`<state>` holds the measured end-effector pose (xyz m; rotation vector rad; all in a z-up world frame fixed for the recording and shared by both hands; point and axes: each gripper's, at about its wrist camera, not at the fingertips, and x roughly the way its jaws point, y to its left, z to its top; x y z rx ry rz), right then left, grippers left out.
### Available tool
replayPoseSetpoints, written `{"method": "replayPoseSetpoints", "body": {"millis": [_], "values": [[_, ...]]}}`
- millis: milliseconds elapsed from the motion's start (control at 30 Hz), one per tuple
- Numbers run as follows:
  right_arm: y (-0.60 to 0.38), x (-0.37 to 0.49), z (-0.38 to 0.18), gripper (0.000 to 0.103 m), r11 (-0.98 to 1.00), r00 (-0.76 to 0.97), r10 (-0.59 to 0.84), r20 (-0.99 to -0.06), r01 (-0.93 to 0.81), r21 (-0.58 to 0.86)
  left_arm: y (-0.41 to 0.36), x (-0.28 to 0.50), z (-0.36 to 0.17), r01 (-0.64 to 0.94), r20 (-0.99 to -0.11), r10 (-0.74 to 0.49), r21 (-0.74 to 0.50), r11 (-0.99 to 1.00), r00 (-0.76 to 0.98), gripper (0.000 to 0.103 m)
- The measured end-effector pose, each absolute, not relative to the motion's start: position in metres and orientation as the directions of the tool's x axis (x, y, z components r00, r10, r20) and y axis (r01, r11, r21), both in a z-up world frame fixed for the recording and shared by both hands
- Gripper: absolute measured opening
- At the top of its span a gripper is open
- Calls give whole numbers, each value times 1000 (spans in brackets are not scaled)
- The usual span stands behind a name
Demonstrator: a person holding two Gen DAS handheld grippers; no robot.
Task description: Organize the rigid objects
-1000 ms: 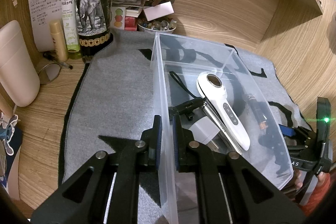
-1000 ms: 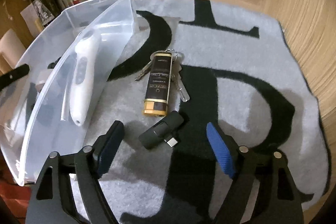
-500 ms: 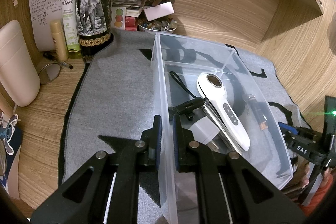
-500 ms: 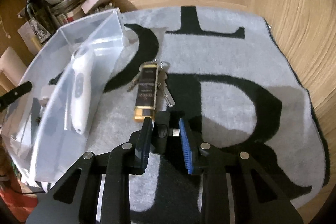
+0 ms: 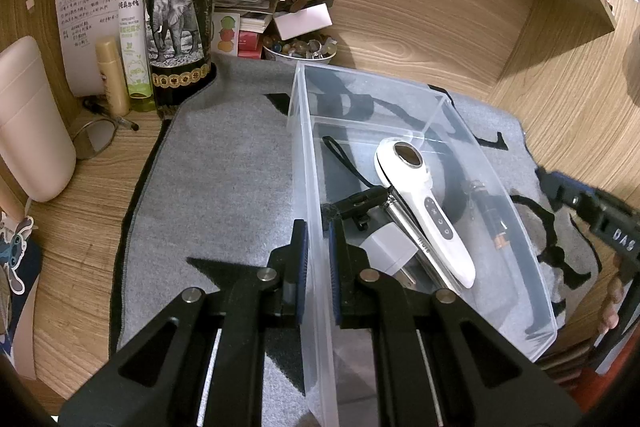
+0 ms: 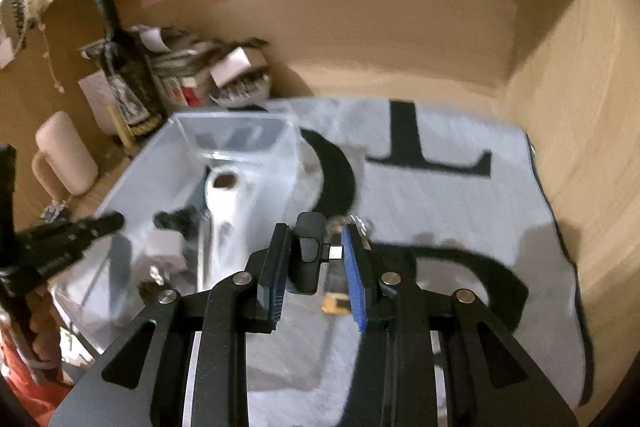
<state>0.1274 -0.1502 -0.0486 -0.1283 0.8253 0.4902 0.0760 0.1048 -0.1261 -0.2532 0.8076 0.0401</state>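
My left gripper (image 5: 317, 247) is shut on the near left wall of a clear plastic bin (image 5: 520, 227). Inside the bin lie a white handheld device (image 5: 424, 211), a white charger plug (image 5: 390, 247) and a black strap piece (image 5: 360, 203). My right gripper (image 6: 316, 251) is shut on a small black USB-C adapter (image 6: 306, 251) and holds it in the air above the mat, just right of the bin (image 6: 236, 131). A black-and-gold key fob with keys (image 6: 336, 301) lies on the mat below it, also seen through the bin wall (image 5: 494, 223).
A grey mat with black letters (image 6: 440, 195) covers the wooden desk. A wine bottle (image 5: 176, 19), spray bottle (image 5: 134, 27), a bowl of trinkets (image 5: 300, 49) and papers stand at the back left. A pink container (image 5: 28, 123) stands at far left. Wooden walls close in behind and on the right.
My right gripper closed on the black adapter, lifted it off the mat and swung towards the bin. The left gripper kept its hold on the bin wall.
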Motion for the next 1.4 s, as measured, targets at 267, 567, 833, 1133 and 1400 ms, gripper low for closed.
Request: {"method": "replayPoseSetpoints", "body": {"millis": [267,567,833,1133,1400], "values": [[-116,129,-33,24,832,570,444,-691,-549,82,108,77,-126,-139,-719,-70,-228,964,691,9],[-75,134,-45,24,768,502,489,-713,-636,78,108,76,-126,-141,-717,-71,-231,963,694,9],[-64,139,-54,24,756,468,481,-741,-650,80,107,76,-127,-139,-717,-69,-228,964,694,9],[-103,143,-32,43,817,556,450,-699,-573,69,106,76,-127,-142,-714,-69,-230,963,696,9],[-152,158,-34,44,898,624,348,-700,-437,56,105,76,-127,-142,-714,-67,-228,963,697,9]]}}
